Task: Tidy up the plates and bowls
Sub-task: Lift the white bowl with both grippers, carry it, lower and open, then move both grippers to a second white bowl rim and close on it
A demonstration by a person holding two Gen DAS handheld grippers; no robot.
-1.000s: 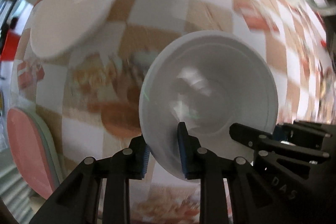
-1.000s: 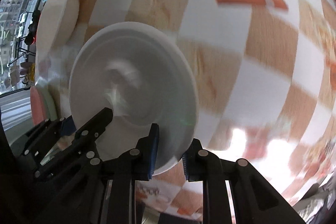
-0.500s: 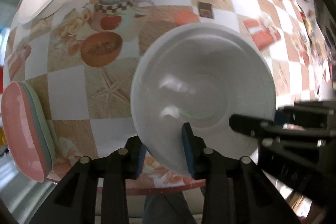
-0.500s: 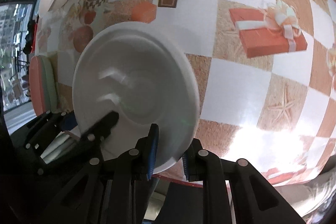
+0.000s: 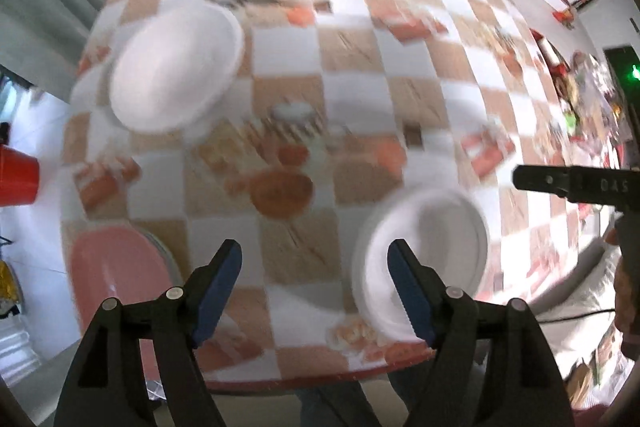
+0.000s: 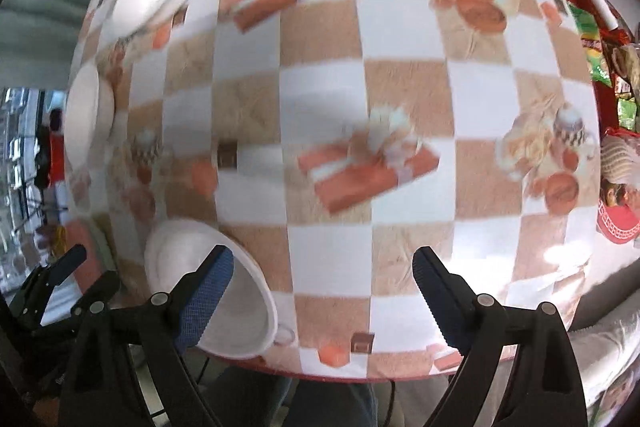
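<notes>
Bowl (image 5: 424,255) — white, sits near front edge of checkered tablecloth (image 5: 360,75), released. Left gripper (image 5: 316,283) above it, jaws opening, nothing between; right gripper (image 6: 320,291) likewise opening, empty, w/ bowl beside its left finger. Two more white bowls (image 5: 176,67) farther back; pink plates (image 5: 116,275) at left edge.

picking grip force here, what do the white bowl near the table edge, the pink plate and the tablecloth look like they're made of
White bowl: likely glazed ceramic or melamine; smooth, opaque, thick rounded rim, though blur hides detail.
Pink plate: possibly plastic or melamine; flat matte pink with a soft sheen, lying on a greenish plate.
Tablecloth: probably printed vinyl or oilcloth; a checked picture print and a bright glare patch near the edge.
</notes>
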